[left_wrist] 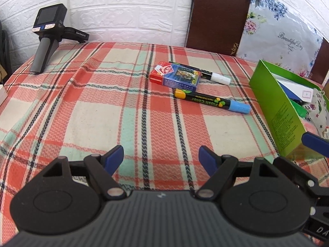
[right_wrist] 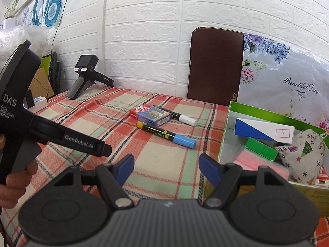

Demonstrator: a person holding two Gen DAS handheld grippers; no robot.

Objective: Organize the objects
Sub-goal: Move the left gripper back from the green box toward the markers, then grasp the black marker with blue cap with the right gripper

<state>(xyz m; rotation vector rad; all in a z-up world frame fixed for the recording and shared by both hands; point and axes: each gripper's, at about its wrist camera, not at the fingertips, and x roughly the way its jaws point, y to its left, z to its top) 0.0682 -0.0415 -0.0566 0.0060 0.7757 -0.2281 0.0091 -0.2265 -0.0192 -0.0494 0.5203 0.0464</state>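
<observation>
On the far left of the checked red, cream and mint cloth covering the table [left_wrist: 86,111], a spare black handheld device with a small screen and grey grip [left_wrist: 48,35] stands propped near the white brick wall, well apart from everything else; it could be mistaken for clutter.

Toward the middle, the left claw [left_wrist: 161,157] hangs over bare cloth with its blue pads spread and nothing between them. The right claw [right_wrist: 166,167] is likewise wide open and empty, close to the green box's near corner.

Beyond them lie the loose items: a red-and-blue card pack [left_wrist: 174,76], a black marker with a white cap [left_wrist: 213,77] tucked just behind it and touching it, and a black marker with a yellow end and blue cap [left_wrist: 211,101] just in front. Going for the pack could nudge either round marker and set it rolling across the cloth, and the soft, wrinkled cloth could get pinched along with a low-lying marker.

On the right, the open green cardboard box [right_wrist: 232,107] already holds a blue-and-white carton [right_wrist: 265,132], a green block [right_wrist: 261,149], a pink pack [right_wrist: 257,162] and a patterned fabric pouch [right_wrist: 302,154]. Being light and fairly full, it may slide or tip if a claw bumps its wall, and a marker dropped on the heap might bounce out.
</observation>
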